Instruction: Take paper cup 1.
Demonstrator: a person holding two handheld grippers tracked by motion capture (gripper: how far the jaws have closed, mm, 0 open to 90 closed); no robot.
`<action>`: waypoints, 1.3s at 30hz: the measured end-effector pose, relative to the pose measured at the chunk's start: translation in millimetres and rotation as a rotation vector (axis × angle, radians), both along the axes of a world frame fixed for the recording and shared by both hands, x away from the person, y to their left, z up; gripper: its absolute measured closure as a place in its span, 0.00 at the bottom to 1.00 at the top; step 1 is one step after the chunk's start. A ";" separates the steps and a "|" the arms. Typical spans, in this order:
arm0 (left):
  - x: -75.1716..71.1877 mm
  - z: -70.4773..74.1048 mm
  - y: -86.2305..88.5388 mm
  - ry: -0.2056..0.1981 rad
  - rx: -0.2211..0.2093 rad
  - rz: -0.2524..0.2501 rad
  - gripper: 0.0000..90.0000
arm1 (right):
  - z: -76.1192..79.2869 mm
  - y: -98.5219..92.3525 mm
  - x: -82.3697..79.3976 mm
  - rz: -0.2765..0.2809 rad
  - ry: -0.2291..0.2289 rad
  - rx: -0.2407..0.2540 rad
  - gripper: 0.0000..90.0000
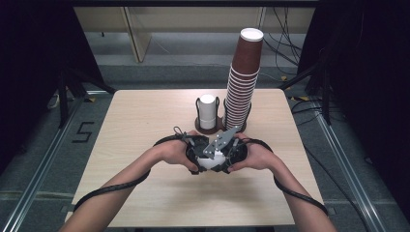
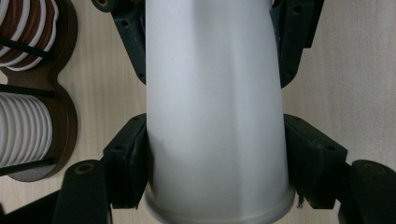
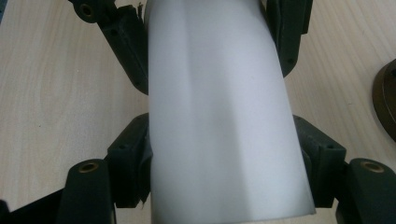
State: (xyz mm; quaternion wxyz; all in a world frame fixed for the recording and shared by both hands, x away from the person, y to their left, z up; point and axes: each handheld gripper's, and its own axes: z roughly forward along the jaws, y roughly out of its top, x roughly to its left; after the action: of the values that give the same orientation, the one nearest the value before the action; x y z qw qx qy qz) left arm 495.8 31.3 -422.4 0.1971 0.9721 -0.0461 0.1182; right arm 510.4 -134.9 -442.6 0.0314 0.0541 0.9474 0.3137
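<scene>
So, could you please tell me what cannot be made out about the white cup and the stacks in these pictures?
- White cup, high view: mostly covered by both hands and the hand-held grippers.
- Whether it is one cup or several nested: left gripper view cuts off both ends.
- Brown cup stack: base hidden behind the grey plate.

Two bare forearms are coming in from the bottom of the high view, no sleeves showing. The matte black plastic left gripper (image 1: 202, 155) is trailing a thick black braided cable (image 1: 116, 187) that is looping along the forearm. The matching black right gripper (image 1: 231, 153) is wearing a flat grey three-cornered metal plate (image 1: 220, 143) dotted with small holes, and its own black cable (image 1: 300, 195) is snaking back past the wrist. Close up, blocky black fingers (image 2: 122, 163) are showing small screw holes and round brass-coloured bushings (image 2: 85, 168); the right gripper's chunky fingers (image 3: 126, 161) are showing the same fittings.
</scene>
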 end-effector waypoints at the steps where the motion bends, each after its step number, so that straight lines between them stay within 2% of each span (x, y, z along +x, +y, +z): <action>1: 0.3 0.5 0.2 -0.004 0.006 -0.005 0.33 | 0.0 0.0 0.1 0.002 -0.001 0.001 0.37; 4: 0.4 0.9 1.0 -0.010 0.002 -0.010 0.32 | 0.3 -0.2 0.1 0.006 -0.008 0.006 0.37; 6: 0.4 0.2 2.2 -0.007 -0.020 -0.006 0.30 | 0.4 -0.8 -1.0 -0.004 0.003 0.009 0.37; 7: 1.0 0.6 3.1 -0.011 -0.020 -0.006 0.29 | 0.3 -0.9 0.2 0.012 -0.016 0.015 0.37; 8: 1.1 0.2 4.1 -0.021 -0.030 0.000 0.26 | -0.2 -1.4 -1.6 -0.010 0.004 0.011 0.37; 9: 1.6 0.3 5.3 -0.027 -0.028 -0.004 0.22 | -0.3 -2.2 -1.5 -0.012 0.001 0.011 0.37; 10: 1.9 1.0 6.6 -0.035 -0.018 -0.005 0.18 | -1.2 -2.4 0.4 0.012 -0.014 0.021 0.37; 11: 1.5 0.3 7.6 -0.038 -0.034 0.006 0.16 | -1.2 -3.7 -0.2 -0.002 -0.019 0.021 0.37; 12: 1.9 0.9 8.9 -0.046 -0.032 0.009 0.16 | -1.6 -5.0 -0.4 -0.009 -0.007 0.024 0.37; 13: 0.9 -0.2 10.0 -0.039 -0.061 0.025 0.16 | -1.6 -6.2 0.8 -0.003 -0.018 0.029 0.37; 14: 1.2 0.5 11.5 -0.046 -0.067 0.024 0.16 | -1.8 -7.9 -0.6 -0.025 -0.004 0.034 0.37; 15: 1.5 1.7 13.1 -0.050 -0.068 0.018 0.16 | -2.0 -8.9 3.0 0.011 -0.040 0.048 0.37; 16: 0.7 1.2 14.2 -0.042 -0.094 0.030 0.16 | -1.9 -10.9 -1.1 -0.037 0.003 0.044 0.37; 17: 0.9 2.0 15.8 -0.050 -0.096 0.028 0.16 | -2.1 -12.0 -0.2 -0.029 -0.004 0.051 0.37; 18: 1.4 3.3 17.7 -0.059 -0.089 0.026 0.16 | -1.9 -13.7 -1.6 -0.045 0.004 0.050 0.37; 19: 1.3 4.0 19.7 -0.063 -0.090 0.029 0.16 | -2.1 -14.9 0.3 -0.028 -0.014 0.055 0.37; 20: 1.1 4.1 21.6 -0.060 -0.099 0.036 0.16 | -1.8 -17.0 -1.0 -0.043 -0.008 0.058 0.37; 21: 1.0 3.7 23.5 -0.062 -0.114 0.042 0.16 | -1.4 -19.2 -3.5 -0.074 0.016 0.059 0.37; 22: 1.2 4.0 25.6 -0.063 -0.122 0.045 0.16 | -1.4 -20.8 0.0 -0.039 -0.031 0.073 0.37; 23: 1.1 4.0 27.6 -0.064 -0.133 0.054 0.16 | -1.9 -22.6 -0.3 -0.047 -0.019 0.083 0.37; 27: 1.2 3.5 35.3 -0.065 -0.181 0.089 0.16 | -3.0 -30.7 -2.7 -0.084 -0.026 0.116 0.37; 29: 0.2 1.4 38.9 -0.061 -0.210 0.107 0.16 | -3.9 -34.6 -2.8 -0.081 -0.048 0.140 0.37; 33: -2.3 -5.7 43.9 -0.061 -0.282 0.134 0.15 | -7.0 -43.4 -7.1 -0.139 -0.060 0.195 0.36; 35: -3.2 -9.0 46.2 -0.062 -0.310 0.156 0.15 | -9.2 -47.8 -6.5 -0.146 -0.085 0.220 0.36; 36: -3.6 -10.2 47.5 -0.062 -0.321 0.168 0.15 | -10.1 -49.6 -8.4 -0.171 -0.070 0.227 0.36; 39: -5.3 -12.7 50.8 -0.061 -0.370 0.199 0.15 | -11.7 -54.7 -8.9 -0.205 -0.075 0.262 0.36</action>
State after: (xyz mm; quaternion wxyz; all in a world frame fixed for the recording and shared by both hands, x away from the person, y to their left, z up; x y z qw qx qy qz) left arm 490.6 82.1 -435.1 0.3578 0.9152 0.0669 0.1731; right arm 501.5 -189.5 -454.3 0.0913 0.1421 0.8862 0.4313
